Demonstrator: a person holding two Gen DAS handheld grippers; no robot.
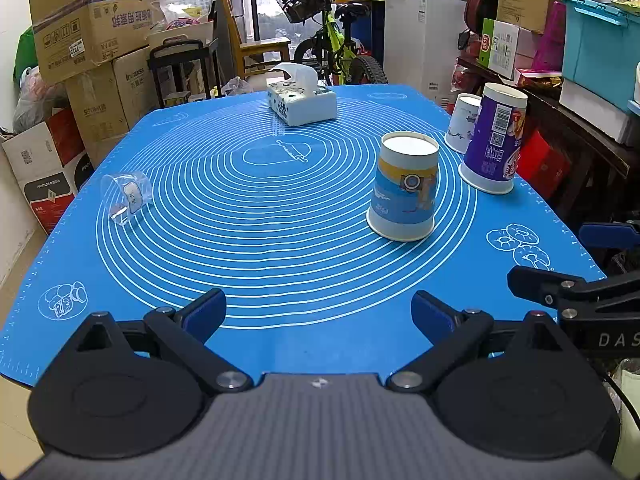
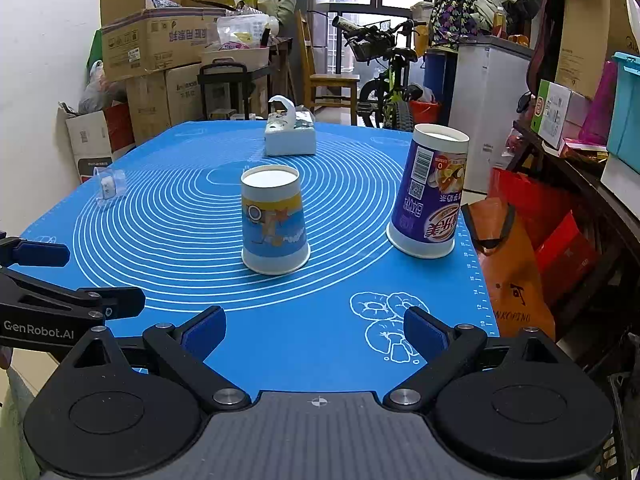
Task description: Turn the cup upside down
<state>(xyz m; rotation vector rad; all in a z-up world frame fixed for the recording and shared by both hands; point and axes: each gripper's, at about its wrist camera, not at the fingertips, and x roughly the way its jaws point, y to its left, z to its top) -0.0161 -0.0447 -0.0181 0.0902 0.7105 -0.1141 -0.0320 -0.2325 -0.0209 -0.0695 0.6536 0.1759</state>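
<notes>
Cluttered storage surrounds a table covered by a blue baking mat (image 1: pixel 280 264) printed with concentric rings, which gives a flat, grippy bed for standing cups on their rims. On it, the blue-and-yellow paper cup (image 1: pixel 404 188) sits mouth down, wide rim on the mat and white base up, at about 4 o'clock from the ring centre; judged from that pose, the flip looks already done for this cup. Outward at 2 o'clock from it stands the tall purple cup (image 1: pixel 494 140), likewise inverted with its print upside down, and just behind that a small white cup (image 1: pixel 462 122), also seemingly base up. Lined along the mat's right side, they stay near the right gripper.

Farther off, a tissue box (image 1: pixel 302 102) rests at 12 o'clock on the mat and a clear tape roll (image 1: pixel 126 196) at 9 o'clock, well apart from the cups.

Both tongs hang back at the near edge: the left gripper (image 1: pixel 318 312) and right gripper (image 2: pixel 316 330) each have jaws spread wide and hold nothing, probably parked clear so no cup gets knocked.
</notes>
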